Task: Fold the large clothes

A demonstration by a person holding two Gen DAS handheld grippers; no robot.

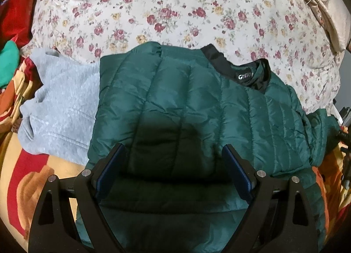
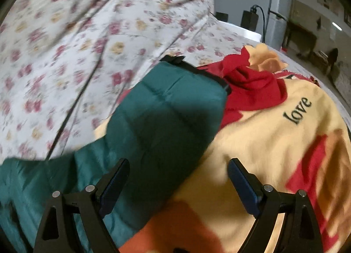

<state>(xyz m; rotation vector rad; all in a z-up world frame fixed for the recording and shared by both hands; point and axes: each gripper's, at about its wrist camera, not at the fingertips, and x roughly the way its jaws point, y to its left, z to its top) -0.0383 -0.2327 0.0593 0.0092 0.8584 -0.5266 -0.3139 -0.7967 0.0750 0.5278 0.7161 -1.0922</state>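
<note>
A dark green quilted puffer jacket (image 1: 186, 103) with a black collar (image 1: 248, 73) lies spread on the bed, collar toward the far right. My left gripper (image 1: 173, 154) is open and empty, hovering just above the jacket's near part. In the right wrist view a green sleeve (image 2: 166, 117) with a black cuff (image 2: 197, 70) stretches away over a yellow and red blanket (image 2: 274, 139). My right gripper (image 2: 177, 169) is open and empty, over the sleeve's right edge where it meets the blanket.
A light grey sweatshirt (image 1: 63, 103) lies left of the jacket. A floral bedsheet (image 1: 175, 11) covers the bed behind. Red (image 1: 15, 13) and green clothes (image 1: 7, 64) pile at the far left. A red garment (image 2: 252, 86) lies beyond the cuff. Chargers and cables (image 2: 250, 20) stand past the bed.
</note>
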